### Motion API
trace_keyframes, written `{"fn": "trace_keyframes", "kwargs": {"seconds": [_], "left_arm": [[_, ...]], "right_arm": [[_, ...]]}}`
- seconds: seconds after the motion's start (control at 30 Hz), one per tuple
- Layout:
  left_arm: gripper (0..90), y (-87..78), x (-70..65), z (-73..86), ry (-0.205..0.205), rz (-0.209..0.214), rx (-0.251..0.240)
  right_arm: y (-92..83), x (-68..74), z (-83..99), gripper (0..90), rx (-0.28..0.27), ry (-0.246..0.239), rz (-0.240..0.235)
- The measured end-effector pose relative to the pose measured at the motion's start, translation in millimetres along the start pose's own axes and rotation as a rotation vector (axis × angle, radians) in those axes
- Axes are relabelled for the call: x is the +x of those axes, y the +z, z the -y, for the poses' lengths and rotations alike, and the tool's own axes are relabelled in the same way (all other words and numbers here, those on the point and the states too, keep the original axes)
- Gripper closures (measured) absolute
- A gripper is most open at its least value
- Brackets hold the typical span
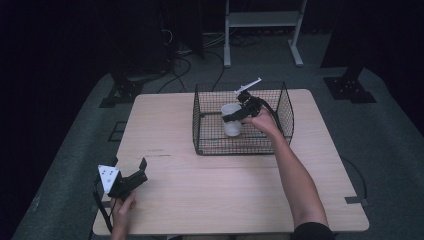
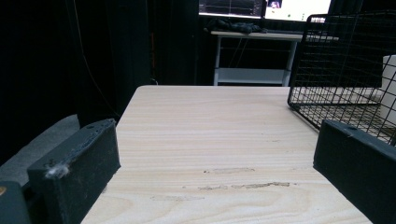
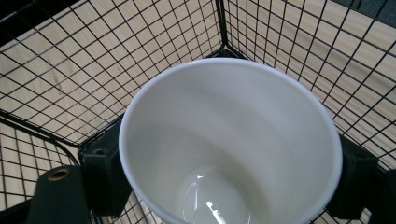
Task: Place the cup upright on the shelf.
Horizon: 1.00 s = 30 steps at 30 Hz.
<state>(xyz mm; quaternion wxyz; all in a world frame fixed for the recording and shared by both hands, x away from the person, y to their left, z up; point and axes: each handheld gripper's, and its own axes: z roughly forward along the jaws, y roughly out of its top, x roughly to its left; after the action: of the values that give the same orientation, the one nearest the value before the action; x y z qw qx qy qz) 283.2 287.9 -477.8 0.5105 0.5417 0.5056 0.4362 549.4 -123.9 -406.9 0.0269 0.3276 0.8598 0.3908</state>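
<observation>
A white cup [image 1: 231, 125] stands upright inside the black wire basket [image 1: 242, 146] at the back middle of the table. My right gripper [image 1: 231, 119] reaches into the basket from the right and is shut on the cup. In the right gripper view the cup [image 3: 229, 140] is empty, with a black jaw pressed on each side of it and the basket mesh [image 3: 140, 42] around it. My left gripper [image 1: 129, 167] rests at the table's front left corner, open with nothing between its fingers. The left gripper view has the basket [image 2: 336, 70] and the cup's edge [image 2: 388, 84] at the right.
The light wooden table [image 1: 200, 200] has bare room in front of and left of the basket. A white metal stand [image 1: 262, 20] and cables lie on the floor behind. Lit screens [image 2: 266, 7] sit beyond the table.
</observation>
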Motion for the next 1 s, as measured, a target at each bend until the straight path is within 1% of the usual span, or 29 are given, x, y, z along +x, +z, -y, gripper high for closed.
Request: {"fn": "trace_keyframes", "kwargs": {"seconds": [0.33,0.53,0.6,0.8,0.9,1.0], "left_arm": [[0.0,-0.1,-0.1,0.0,0.000,0.000,0.000],[0.0,-0.1,-0.2,0.0,0.001,0.000,0.000],[0.0,-0.1,-0.1,0.0,0.000,0.000,0.000],[0.0,-0.1,-0.4,0.0,0.002,-0.001,0.001],[0.0,0.0,-0.4,0.0,0.002,-0.001,0.001],[0.0,0.1,-0.4,0.0,0.002,-0.002,0.001]], "right_arm": [[2.6,3.7,-1.7,18.1,0.029,-0.013,0.015],[1.7,5.0,-1.8,17.2,0.031,-0.017,0.014],[0.4,5.9,-1.7,16.6,0.024,-0.019,0.011],[-2.3,8.6,-1.7,16.3,0.030,-0.032,0.019],[-2.9,9.4,-1.1,16.1,0.025,-0.029,0.014],[-2.3,10.3,-0.3,16.0,0.022,-0.036,0.016]]}}
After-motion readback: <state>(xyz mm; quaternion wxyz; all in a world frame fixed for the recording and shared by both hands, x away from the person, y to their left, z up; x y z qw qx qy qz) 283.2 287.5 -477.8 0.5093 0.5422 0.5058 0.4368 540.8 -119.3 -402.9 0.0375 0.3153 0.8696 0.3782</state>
